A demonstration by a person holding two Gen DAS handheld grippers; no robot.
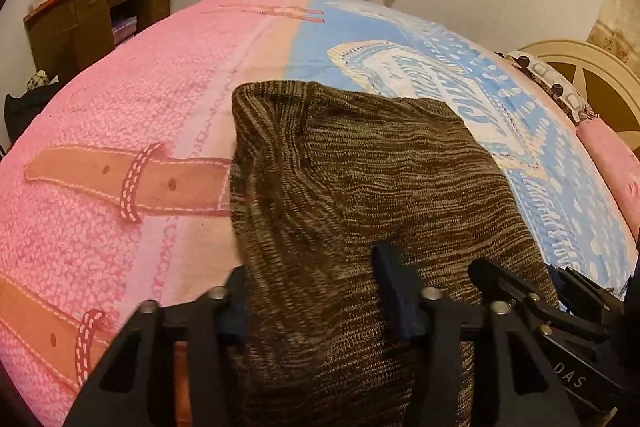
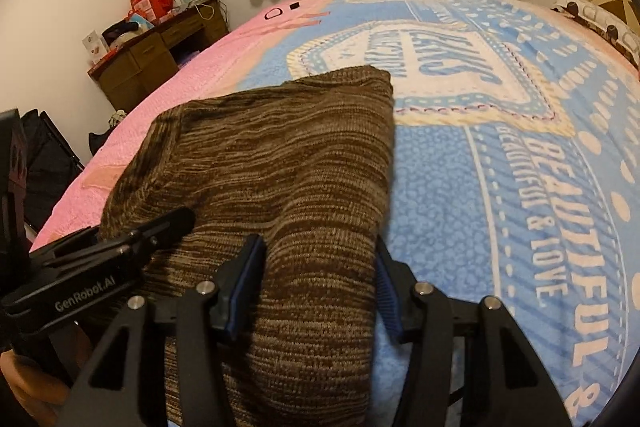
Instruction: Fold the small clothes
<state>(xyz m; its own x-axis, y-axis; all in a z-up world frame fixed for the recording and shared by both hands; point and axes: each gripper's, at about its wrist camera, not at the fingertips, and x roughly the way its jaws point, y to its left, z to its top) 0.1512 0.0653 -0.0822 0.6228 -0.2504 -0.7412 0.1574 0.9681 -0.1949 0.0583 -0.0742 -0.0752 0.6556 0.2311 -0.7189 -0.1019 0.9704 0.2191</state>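
Left wrist view looks down along the left gripper [image 1: 316, 303] at a brown knitted garment [image 1: 360, 179] lying on the bedspread [image 1: 100, 131], its far end reaching toward the middle of the bed where pink meets blue. A raised fold of the near edge sits between this gripper's blue pads, which look pressed against the knit on both sides, so it reads as clamped on the cloth. In the right wrist view the right gripper [image 2: 316, 291] straddles the other near part of the garment [image 2: 280, 155], a bunched ridge of knit filling the gap between its pads, again apparently pinched. The left gripper's black body shows at that view's left side, so the two tools stand close beside each other along the same edge. The step in hand looks like taking hold of the near hem with both tools, ready for a fold. Next, I judge, both should lift together and carry that edge away toward the far end, keeping level so the knit does not twist or slip.
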